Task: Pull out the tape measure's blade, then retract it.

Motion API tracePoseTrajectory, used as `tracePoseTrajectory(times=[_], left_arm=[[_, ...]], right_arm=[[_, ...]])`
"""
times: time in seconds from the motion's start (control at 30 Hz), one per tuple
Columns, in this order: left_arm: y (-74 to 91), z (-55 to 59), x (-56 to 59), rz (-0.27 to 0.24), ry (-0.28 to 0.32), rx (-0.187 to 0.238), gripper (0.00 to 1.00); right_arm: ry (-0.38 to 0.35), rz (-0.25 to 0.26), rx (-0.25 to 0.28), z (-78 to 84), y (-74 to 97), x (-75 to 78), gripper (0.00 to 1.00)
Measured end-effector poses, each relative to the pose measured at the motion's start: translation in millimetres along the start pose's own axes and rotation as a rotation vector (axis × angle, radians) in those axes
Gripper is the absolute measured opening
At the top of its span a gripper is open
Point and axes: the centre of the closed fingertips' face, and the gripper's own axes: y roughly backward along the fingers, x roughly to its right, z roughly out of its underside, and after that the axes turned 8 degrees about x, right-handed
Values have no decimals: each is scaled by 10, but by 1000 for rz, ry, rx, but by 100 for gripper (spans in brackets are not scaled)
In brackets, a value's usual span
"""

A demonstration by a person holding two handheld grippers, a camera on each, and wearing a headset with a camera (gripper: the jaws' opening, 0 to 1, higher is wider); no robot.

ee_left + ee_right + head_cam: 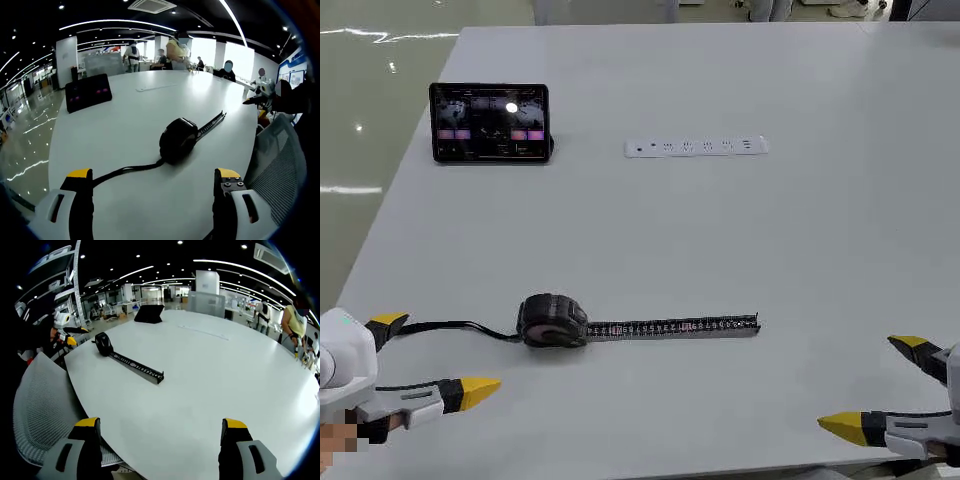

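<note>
White tabletop [740,240] carries the black tape measure [552,321] close to its near edge, left of the middle. Its blade [675,327] is pulled out and lies flat on the surface, running right from the case roughly along that near edge, with its end hook past the middle. A black strap [450,326] trails from the case toward the left edge. The left gripper [447,352] hovers at the near-left corner, its 2 yellow-tipped jaws spread wide and grasping nothing; the strap's end lies just beside its upper jaw, though I cannot tell whether they touch. The right gripper [860,381] hangs at the near-right corner, well apart from the blade's tip, jaws likewise released and empty. Farther back, a dark tablet [490,123] stands propped near the left edge with its screen lit, and a white power strip [696,147] lies flat around the middle. A grey mesh chair back [45,405] shows in the right gripper view.
</note>
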Motion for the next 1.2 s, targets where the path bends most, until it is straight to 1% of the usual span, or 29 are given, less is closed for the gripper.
tracePoseTrajectory(times=[0.1,0.17,0.23,0.33,0.37,0.43,0.53,0.6,0.67,0.7,0.8,0.93,1.0,1.03,1.1,1.13,1.2], left_arm=[[7,15,21,14,-9,-13,99],[13,8,17,15,-18,-11,99],[21,10,14,13,-10,-12,99],[17,7,49,23,-10,-21,99],[6,-18,71,28,-13,-21,99],[-13,-60,84,24,-19,-19,99],[-42,-183,141,26,27,3,99],[-62,-219,144,14,20,4,99],[-85,-264,160,8,19,8,99],[-106,-292,179,7,21,16,99],[-163,-327,220,0,15,19,99],[-235,-325,294,5,23,6,99],[-279,-256,343,15,42,-31,99],[-307,-244,378,20,46,-36,99],[-341,-255,436,31,42,-28,99],[-366,-263,464,29,38,-26,99],[-416,-266,494,26,35,-31,99]], right_arm=[[-4,6,8,-18,5,-8,99],[1,0,7,-31,4,-14,99],[10,-2,1,-38,5,-1,99],[13,0,-3,-87,6,36,99],[21,-6,-1,-127,-1,41,99],[46,-13,-11,-158,-18,71,99],[72,-34,-23,-258,-52,99,99],[74,-55,-20,-316,-73,97,99],[112,-87,-38,-356,-99,79,99],[146,-102,-54,-366,-115,84,99],[195,-129,-80,-404,-153,96,99],[228,-160,-107,-454,-205,114,99],[234,-183,-124,-469,-229,112,99],[244,-192,-132,-478,-242,113,99],[270,-199,-135,-494,-268,129,99],[273,-205,-147,-495,-285,138,99],[280,-212,-153,-517,-310,147,99]])
